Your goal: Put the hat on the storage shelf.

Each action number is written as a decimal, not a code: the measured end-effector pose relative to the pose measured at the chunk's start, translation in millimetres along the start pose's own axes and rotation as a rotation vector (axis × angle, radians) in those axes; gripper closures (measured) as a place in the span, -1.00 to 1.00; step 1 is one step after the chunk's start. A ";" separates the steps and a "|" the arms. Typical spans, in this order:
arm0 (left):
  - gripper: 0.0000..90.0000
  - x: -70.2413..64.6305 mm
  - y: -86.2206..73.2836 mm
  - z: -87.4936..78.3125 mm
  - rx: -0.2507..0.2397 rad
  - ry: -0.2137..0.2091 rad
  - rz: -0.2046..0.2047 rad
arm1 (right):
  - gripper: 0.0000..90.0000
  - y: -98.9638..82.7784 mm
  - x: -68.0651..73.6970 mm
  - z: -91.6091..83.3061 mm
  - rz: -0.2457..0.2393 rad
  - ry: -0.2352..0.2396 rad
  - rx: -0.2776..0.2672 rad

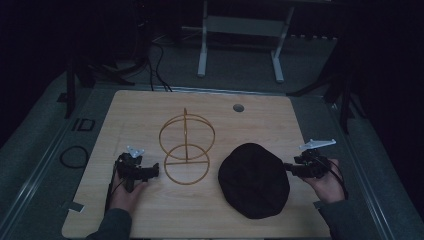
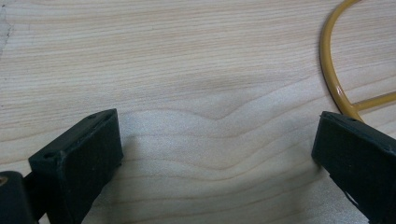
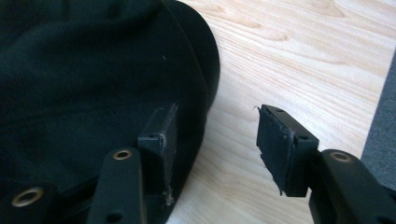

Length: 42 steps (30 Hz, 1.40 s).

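My right claw [image 3: 212, 140] is spread open, and it pinches nothing for now: one jaw lies over the edge of the black hat [image 3: 84, 84], the other jaw stands free over the bare wood of the table [image 3: 299, 51], so the rim of the hat is between them or very near to this. In the high view the hat [image 1: 254, 181] lies flat just ahead of this claw [image 1: 289, 168], between it and the wire stand [image 1: 186, 148]. My left claw [image 1: 156, 170] is also spread wide and empty, low over the table, and the yellow base ring of the stand [image 2: 332, 70] is just beside one of its jaws, not touching as far as I can tell. I judge that the hat is soft cloth, light, and it will fold and hang down when I lift it by one point; it will not slip much, because the fabric looks rough. The best place to take hold, I think, is the thick rim just at my right jaws, where the cloth is doubled and gives something firm to press. The stand looks thin, stiff and light, so it may tip or slide if the hat pulls on it; my left claw is near enough to steady its base ring.
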<state>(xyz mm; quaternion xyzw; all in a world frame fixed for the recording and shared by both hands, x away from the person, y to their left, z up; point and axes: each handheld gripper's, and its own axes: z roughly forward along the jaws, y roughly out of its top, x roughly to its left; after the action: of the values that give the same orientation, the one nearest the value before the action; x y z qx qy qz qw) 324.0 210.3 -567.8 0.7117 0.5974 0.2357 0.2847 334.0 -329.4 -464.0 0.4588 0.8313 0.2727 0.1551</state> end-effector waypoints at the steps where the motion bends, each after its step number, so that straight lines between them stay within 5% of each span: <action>1: -0.97 0.0 0.0 0.0 0.000 0.000 0.000 | 0.02 3.3 0.8 0.5 -0.005 0.001 0.006; 23: -0.97 -0.1 -0.1 0.0 0.000 0.000 -0.001 | -0.24 50.8 16.5 6.5 -0.108 0.061 0.049; 42: -0.97 -0.1 -0.1 0.0 -0.001 0.000 -0.001 | -0.21 82.1 21.3 64.6 -0.130 0.072 0.213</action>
<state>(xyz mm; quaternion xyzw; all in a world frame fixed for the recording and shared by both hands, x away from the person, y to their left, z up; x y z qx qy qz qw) 323.9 210.2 -567.9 0.7113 0.5976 0.2359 0.2850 411.2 -255.9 -467.2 0.4079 0.8885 0.1884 0.0929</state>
